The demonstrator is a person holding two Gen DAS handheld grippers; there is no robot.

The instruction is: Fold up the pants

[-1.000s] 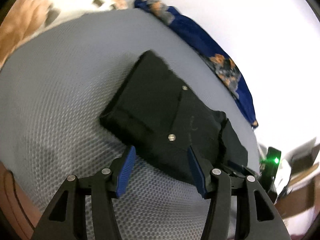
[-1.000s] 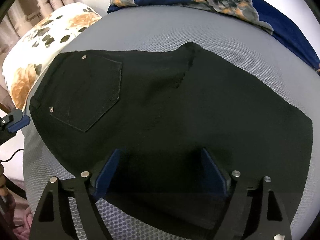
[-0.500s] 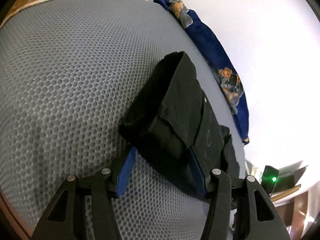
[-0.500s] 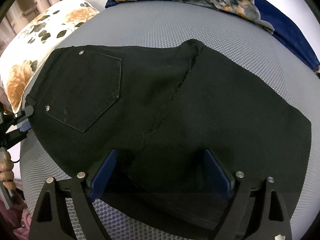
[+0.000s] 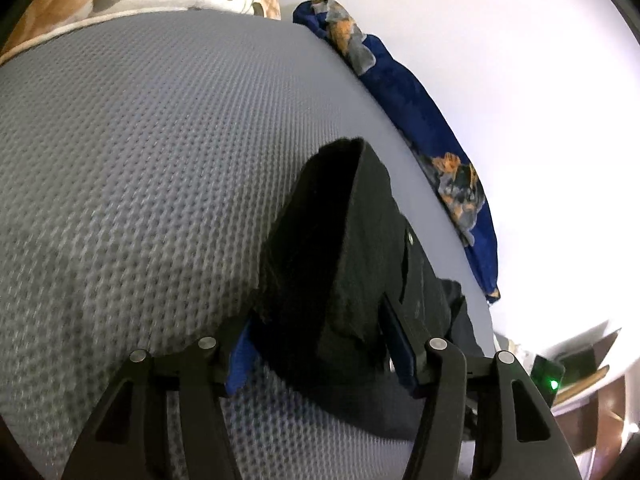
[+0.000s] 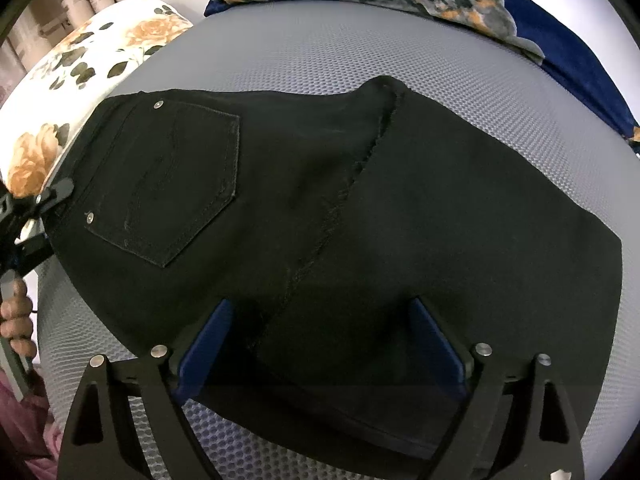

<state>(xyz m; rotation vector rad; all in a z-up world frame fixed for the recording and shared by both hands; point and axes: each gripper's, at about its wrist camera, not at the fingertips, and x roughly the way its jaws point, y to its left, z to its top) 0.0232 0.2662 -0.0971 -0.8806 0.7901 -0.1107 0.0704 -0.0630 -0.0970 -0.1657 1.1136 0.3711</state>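
Observation:
The black pants lie folded flat on the grey mesh mattress, back pocket facing up at the left. My right gripper hangs over their near edge, its jaws opening wide and the pads clear of the cloth below. In the left wrist view the pants appear edge-on, with the waist end bunched between the blue pads. My left gripper clasps that end, its jaws just starting to ease apart. The left gripper also shows at the waistband in the right wrist view.
A blue patterned blanket runs along the mattress's far side by the white wall. At the far left sits a floral pillow. A person's hand shows at the left edge. Beyond the mattress stands a device with a green light.
My left gripper sank toward the mattress, so the pants now look edge-on and closer. The right gripper's jaws spread wider over the pants without shifting.

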